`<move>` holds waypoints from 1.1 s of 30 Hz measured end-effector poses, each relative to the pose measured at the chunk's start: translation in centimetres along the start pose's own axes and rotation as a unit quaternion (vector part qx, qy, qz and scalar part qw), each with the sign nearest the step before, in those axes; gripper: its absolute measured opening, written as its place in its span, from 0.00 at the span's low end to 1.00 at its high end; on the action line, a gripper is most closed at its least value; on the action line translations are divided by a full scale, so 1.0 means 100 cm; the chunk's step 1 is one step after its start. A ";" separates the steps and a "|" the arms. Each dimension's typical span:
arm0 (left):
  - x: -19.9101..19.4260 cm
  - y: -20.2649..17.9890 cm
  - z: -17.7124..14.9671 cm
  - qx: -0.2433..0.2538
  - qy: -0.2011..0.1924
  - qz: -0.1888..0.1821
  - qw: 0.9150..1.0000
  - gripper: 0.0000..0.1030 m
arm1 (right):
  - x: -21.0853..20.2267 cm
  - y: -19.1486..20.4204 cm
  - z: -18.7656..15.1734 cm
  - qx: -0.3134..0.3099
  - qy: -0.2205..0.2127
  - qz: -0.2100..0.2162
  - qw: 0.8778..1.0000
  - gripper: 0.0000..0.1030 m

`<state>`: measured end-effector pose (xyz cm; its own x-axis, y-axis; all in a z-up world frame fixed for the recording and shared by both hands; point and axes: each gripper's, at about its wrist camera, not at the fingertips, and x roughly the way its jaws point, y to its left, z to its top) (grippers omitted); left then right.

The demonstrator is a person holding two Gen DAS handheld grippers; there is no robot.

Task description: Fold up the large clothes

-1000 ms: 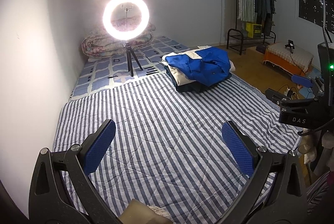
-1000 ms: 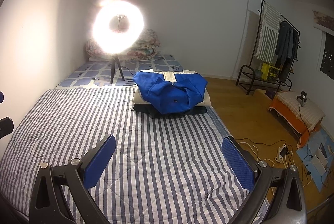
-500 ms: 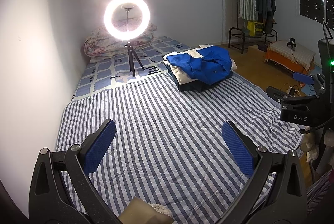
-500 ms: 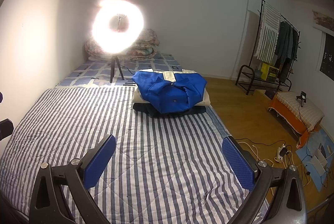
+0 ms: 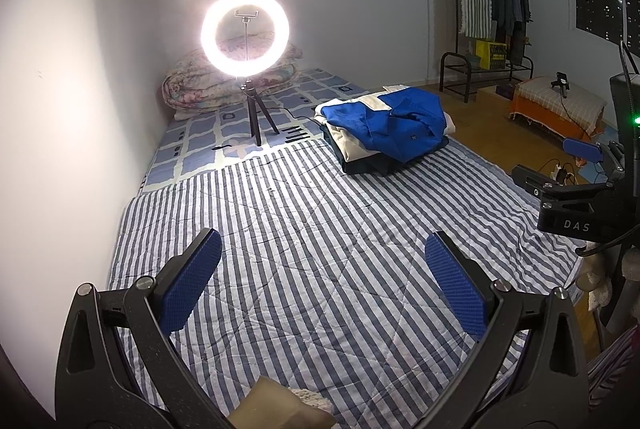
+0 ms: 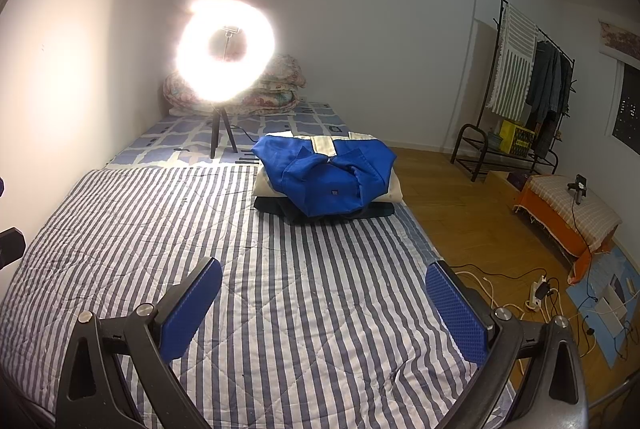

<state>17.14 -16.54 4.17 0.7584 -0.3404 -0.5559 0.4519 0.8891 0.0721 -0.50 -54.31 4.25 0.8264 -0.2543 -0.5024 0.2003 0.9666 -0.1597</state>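
Observation:
A pile of folded clothes with a blue garment (image 5: 394,127) on top, over cream and dark pieces, lies at the far right of the striped quilt (image 5: 304,229). It also shows in the right wrist view (image 6: 326,177). My left gripper (image 5: 324,281) is open and empty, held above the near part of the quilt. My right gripper (image 6: 324,303) is open and empty above the quilt's near right side. The right gripper's body also shows at the right edge of the left wrist view (image 5: 576,201).
A lit ring light on a tripod (image 5: 245,33) stands on the bed behind the quilt, with a rolled floral duvet (image 5: 208,89) against the wall. A clothes rack (image 6: 524,97), an orange low bench (image 6: 568,213) and floor cables (image 6: 520,289) are to the right.
Both grippers have drifted slightly; the clothes pile sits a little lower and farther right in the left wrist view. Both stay open and empty.

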 end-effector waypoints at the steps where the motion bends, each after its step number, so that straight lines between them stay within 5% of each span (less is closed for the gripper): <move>1: 0.000 0.000 0.000 0.000 0.000 0.000 1.000 1.00 | 0.000 0.000 0.000 0.000 0.000 0.000 1.000 1.00; 33: 0.000 0.002 -0.003 -0.002 0.003 0.002 1.000 1.00 | -0.001 0.000 -0.003 -0.004 0.001 -0.001 1.000 1.00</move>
<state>17.12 -16.25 3.93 0.7573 -0.3360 -0.5600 0.4474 0.8916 0.0701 -0.78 -54.31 4.03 0.8248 -0.2562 -0.5041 0.1981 0.9659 -0.1668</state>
